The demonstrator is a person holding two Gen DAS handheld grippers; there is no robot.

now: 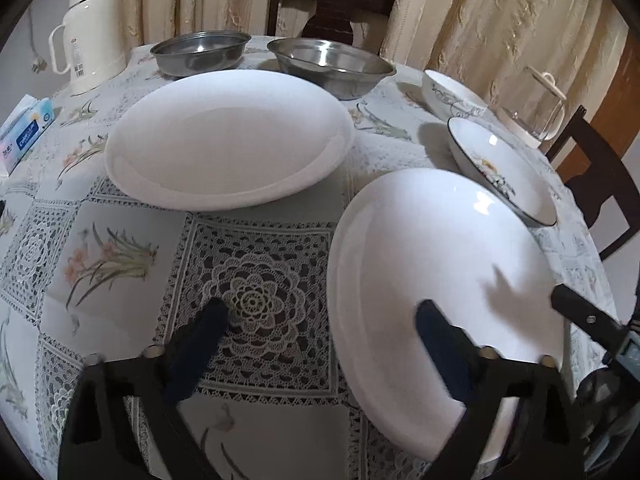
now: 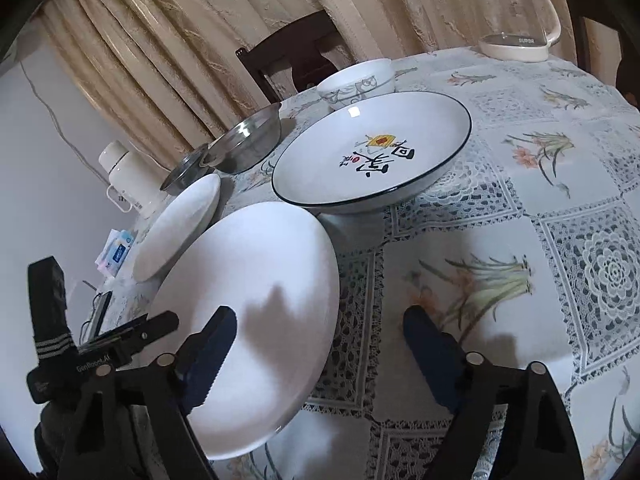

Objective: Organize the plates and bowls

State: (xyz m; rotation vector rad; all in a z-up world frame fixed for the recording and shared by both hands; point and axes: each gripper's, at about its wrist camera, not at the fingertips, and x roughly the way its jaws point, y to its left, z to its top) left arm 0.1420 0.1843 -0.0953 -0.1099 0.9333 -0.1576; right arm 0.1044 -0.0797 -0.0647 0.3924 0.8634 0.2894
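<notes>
White plain plate [image 1: 440, 280] lies at the near edge of the lace tablecloth [image 1: 256, 280], with a second plain plate [image 1: 230, 136] further in and to its left. Left gripper [image 1: 320, 320] is spread wide, one finger over the near plate, the other over bare cloth; nothing held. Right gripper [image 2: 320, 328] is also wide and empty, straddling that plate's right rim. Judged step: approach to the near plate, before any grasp. Next move likely calls for closing on the rim and lifting it clear, to stack on the other plain plate.

Painted plate [image 2: 372, 152], patterned bowl [image 2: 356, 80] and two steel bowls [image 1: 332, 64] [image 1: 200, 52] all look empty. Glass jug [image 2: 516, 12]: contents cannot be told.
</notes>
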